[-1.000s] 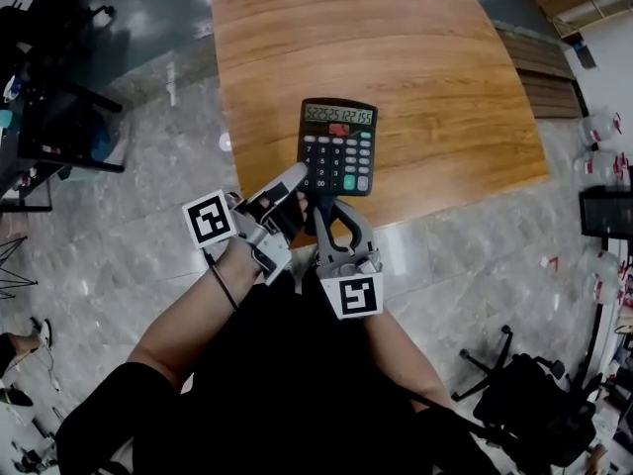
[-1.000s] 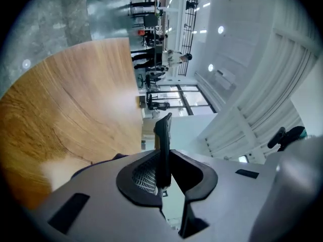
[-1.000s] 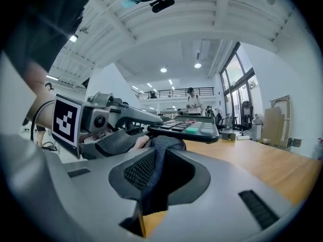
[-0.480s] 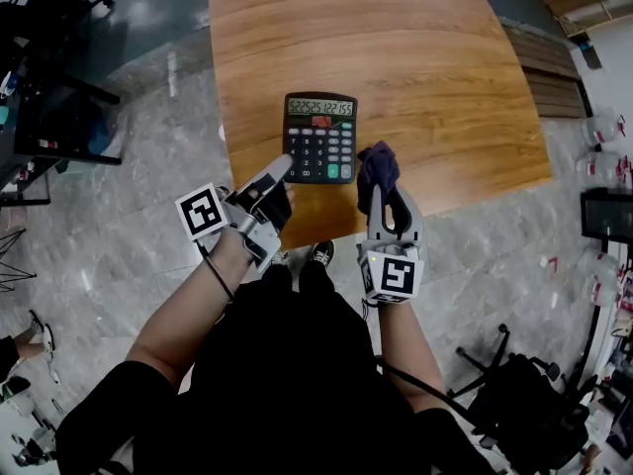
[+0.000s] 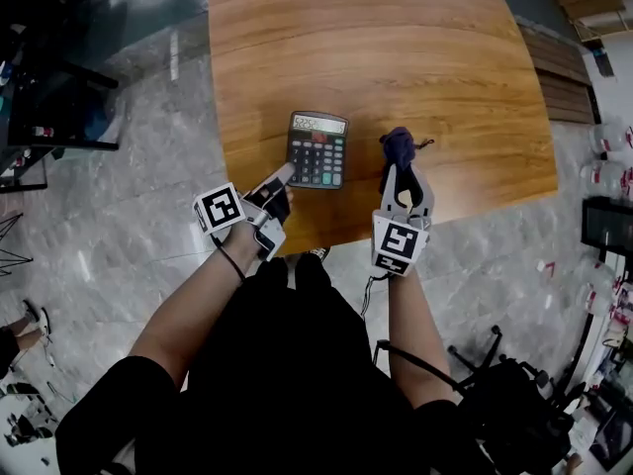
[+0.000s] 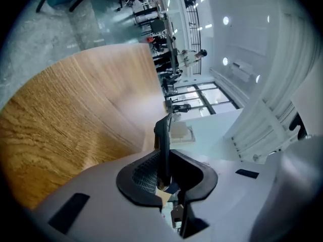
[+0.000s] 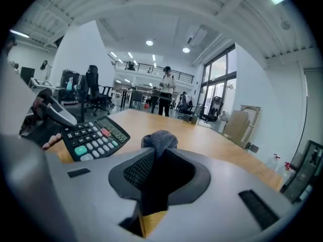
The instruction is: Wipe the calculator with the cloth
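Observation:
A black calculator point(image 5: 317, 149) with a lit display is low over the wooden table point(image 5: 396, 47), near its front edge. My left gripper point(image 5: 285, 174) is shut on its near left corner. In the left gripper view the calculator point(image 6: 162, 135) stands edge-on between the jaws. My right gripper point(image 5: 401, 178) is to the calculator's right, apart from it, and shut on a bunched purple cloth point(image 5: 399, 146). The right gripper view shows the cloth point(image 7: 159, 141) sticking up from the jaws, with the calculator point(image 7: 93, 137) and the left gripper point(image 7: 53, 112) at the left.
The table's front edge point(image 5: 415, 221) runs just under both grippers, above a grey stone floor. A black office chair point(image 5: 524, 404) stands at the lower right and dark desks point(image 5: 49, 107) at the left. A person point(image 7: 166, 97) stands far behind the table.
Both grippers have sunk toward the table. The calculator went down with the left gripper and looks smaller. The right gripper carried the cloth from the calculator's lower edge out to its right.

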Tool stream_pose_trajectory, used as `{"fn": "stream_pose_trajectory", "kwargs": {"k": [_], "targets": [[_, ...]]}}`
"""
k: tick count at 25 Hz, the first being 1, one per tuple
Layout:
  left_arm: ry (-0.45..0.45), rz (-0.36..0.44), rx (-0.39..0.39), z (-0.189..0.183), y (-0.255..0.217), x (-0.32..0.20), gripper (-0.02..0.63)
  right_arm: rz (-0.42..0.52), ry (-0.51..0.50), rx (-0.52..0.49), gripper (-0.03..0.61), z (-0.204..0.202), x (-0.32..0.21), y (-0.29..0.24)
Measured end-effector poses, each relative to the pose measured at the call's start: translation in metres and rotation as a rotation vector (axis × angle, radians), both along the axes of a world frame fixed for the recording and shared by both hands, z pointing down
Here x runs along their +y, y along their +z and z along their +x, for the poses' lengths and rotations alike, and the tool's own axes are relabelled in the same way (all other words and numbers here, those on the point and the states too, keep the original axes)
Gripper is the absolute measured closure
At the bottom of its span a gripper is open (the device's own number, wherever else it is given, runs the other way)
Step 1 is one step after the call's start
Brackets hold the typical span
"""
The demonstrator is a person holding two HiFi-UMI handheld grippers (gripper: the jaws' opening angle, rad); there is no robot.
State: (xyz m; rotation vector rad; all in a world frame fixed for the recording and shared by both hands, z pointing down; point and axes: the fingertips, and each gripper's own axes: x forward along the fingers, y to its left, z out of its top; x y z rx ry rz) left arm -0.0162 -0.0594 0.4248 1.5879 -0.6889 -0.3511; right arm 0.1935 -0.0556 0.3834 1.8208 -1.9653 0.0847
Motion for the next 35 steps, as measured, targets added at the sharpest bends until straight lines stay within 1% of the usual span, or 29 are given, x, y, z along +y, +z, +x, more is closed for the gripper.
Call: {"fn": "stream_pose_trajectory", "kwargs": {"k": [2, 3, 6, 8, 11, 13, 14, 18, 19, 21, 23, 25, 26, 29, 33, 35], "targets": [[0.014, -0.003, -0.019, 0.005, 0.012, -0.002, 0.551, -0.087, -0.016, 0.014, 0.514, -0.005, -0.007, 0.028], [0.021, -0.006, -0.035, 0.005, 0.017, -0.002, 0.551, -0.132, -0.025, 0.004, 0.514, -0.01, -0.01, 0.041], [0.027, -0.016, -0.068, 0.003, 0.031, -0.002, 0.552, -0.245, -0.045, -0.064, 0.513, -0.026, -0.013, 0.072], [0.023, -0.013, -0.084, 0.002, 0.037, -0.001, 0.551, -0.297, -0.038, -0.11, 0.514, -0.032, -0.013, 0.087], [0.037, -0.019, -0.166, 0.0, 0.048, 0.001, 0.54, -0.344, -0.006, -0.145, 0.512, -0.034, -0.016, 0.097], [0.06, -0.025, -0.244, -0.002, 0.053, 0.004, 0.534, -0.369, -0.003, -0.153, 0.512, -0.036, -0.018, 0.1], [0.08, -0.016, -0.299, -0.002, 0.053, 0.005, 0.534, -0.379, -0.006, -0.152, 0.512, -0.037, -0.018, 0.101], [0.197, 0.056, -0.582, 0.0, 0.057, 0.01, 0.529, -0.415, -0.021, -0.156, 0.512, -0.039, -0.016, 0.101], [0.219, 0.063, -0.635, -0.001, 0.06, 0.012, 0.527, -0.429, -0.024, -0.16, 0.512, -0.041, -0.015, 0.101], [0.25, 0.073, -0.715, -0.003, 0.063, 0.013, 0.526, -0.454, -0.031, -0.16, 0.506, -0.043, -0.014, 0.1], [0.276, 0.106, -0.785, -0.003, 0.062, 0.013, 0.52, -0.448, -0.027, -0.151, 0.464, -0.043, -0.014, 0.091], [0.306, 0.151, -0.848, -0.002, 0.059, 0.013, 0.515, -0.41, -0.012, -0.141, 0.459, -0.04, -0.012, 0.073], [0.318, 0.166, -0.866, -0.002, 0.057, 0.015, 0.514, -0.388, -0.005, -0.141, 0.459, -0.039, -0.009, 0.062], [0.322, 0.197, -0.875, -0.007, 0.041, 0.023, 0.514, -0.314, 0.011, -0.174, 0.459, -0.04, 0.006, 0.026], [0.299, 0.261, -0.897, -0.018, 0.005, 0.029, 0.516, -0.181, 0.022, -0.219, 0.46, -0.047, 0.025, -0.026], [0.283, 0.299, -0.902, -0.021, -0.015, 0.03, 0.537, -0.129, 0.013, -0.234, 0.46, -0.056, 0.032, -0.049]]}}
